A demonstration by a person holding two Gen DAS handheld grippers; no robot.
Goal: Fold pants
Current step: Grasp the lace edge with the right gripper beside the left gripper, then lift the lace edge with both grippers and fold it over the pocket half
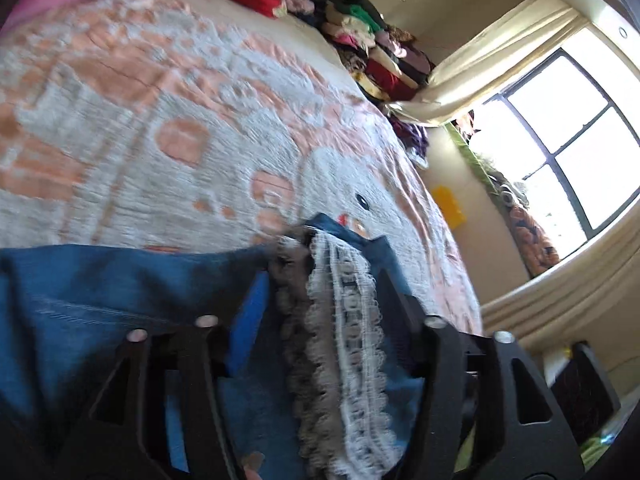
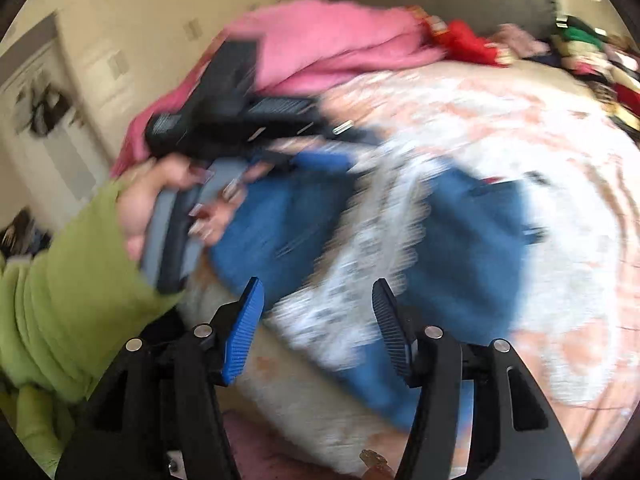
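A bed (image 1: 168, 92) with a white and peach patterned bedspread fills both views, spreading out ahead of each pair of fingers. At its far end, well beyond the fingers, lie a pink blanket (image 2: 332, 44) and a heap of mixed clothes (image 1: 372, 52). A bright window (image 1: 576, 120) with cream curtains stands off to the right of the left fingers.

The blue denim pants (image 2: 460, 240), trimmed with a band of white lace (image 1: 352, 340), lie on the bedspread. In the left wrist view the denim and lace run right between the fingers and out past their tips. In the right wrist view the pants lie just ahead of the fingertips, much blurred.

The left gripper (image 1: 320, 280) stands open, its pads either side of the lace and apart from it. The right gripper (image 2: 318, 292) is open as well, with nothing clamped between its blue pads.

A hand (image 2: 168, 204) in a green sleeve (image 2: 60, 300), left of the right fingers, holds the other tool over the pants.
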